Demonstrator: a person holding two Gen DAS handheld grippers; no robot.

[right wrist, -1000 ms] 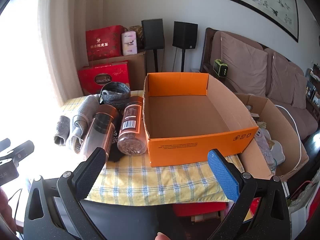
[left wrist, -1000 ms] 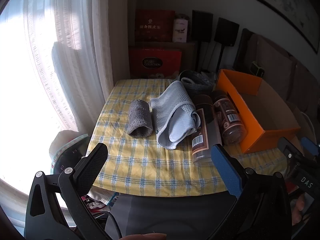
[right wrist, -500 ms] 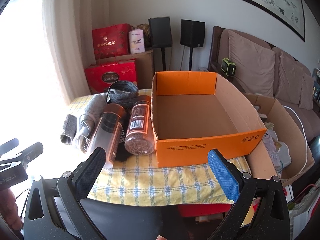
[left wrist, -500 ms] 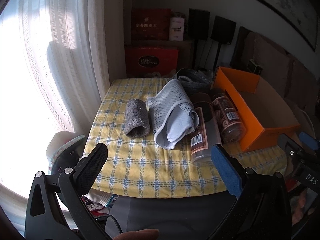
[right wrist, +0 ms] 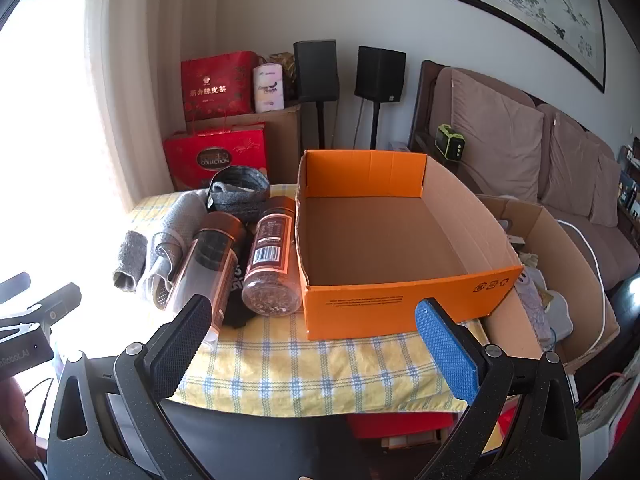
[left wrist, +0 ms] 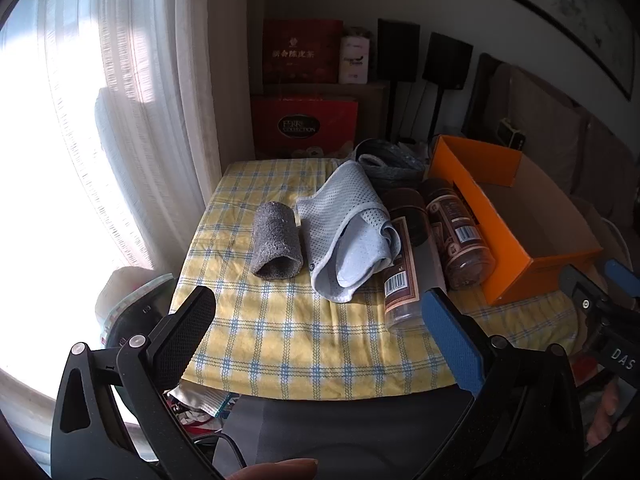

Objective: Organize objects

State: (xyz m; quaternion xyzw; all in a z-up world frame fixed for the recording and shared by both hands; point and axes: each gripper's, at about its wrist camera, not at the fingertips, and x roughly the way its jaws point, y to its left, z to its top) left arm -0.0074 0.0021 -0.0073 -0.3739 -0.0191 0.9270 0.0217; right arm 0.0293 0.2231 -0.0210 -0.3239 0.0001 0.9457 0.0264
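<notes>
Orange cardboard forms the open box (right wrist: pixel 400 240), which is seen at the centre right of the right wrist frame on the yellow checked tablecloth (right wrist: pixel 320 368). Two brown jars (right wrist: pixel 272 256) are laid on their sides just beside its left wall. A grey mesh cloth (left wrist: pixel 344 224) and a dark grey roll (left wrist: pixel 276 244) are seen at the centre of the left wrist frame. The left gripper (left wrist: pixel 320 336) and the right gripper (right wrist: pixel 312 340) are held with fingers wide apart, and nothing is gripped.
</notes>
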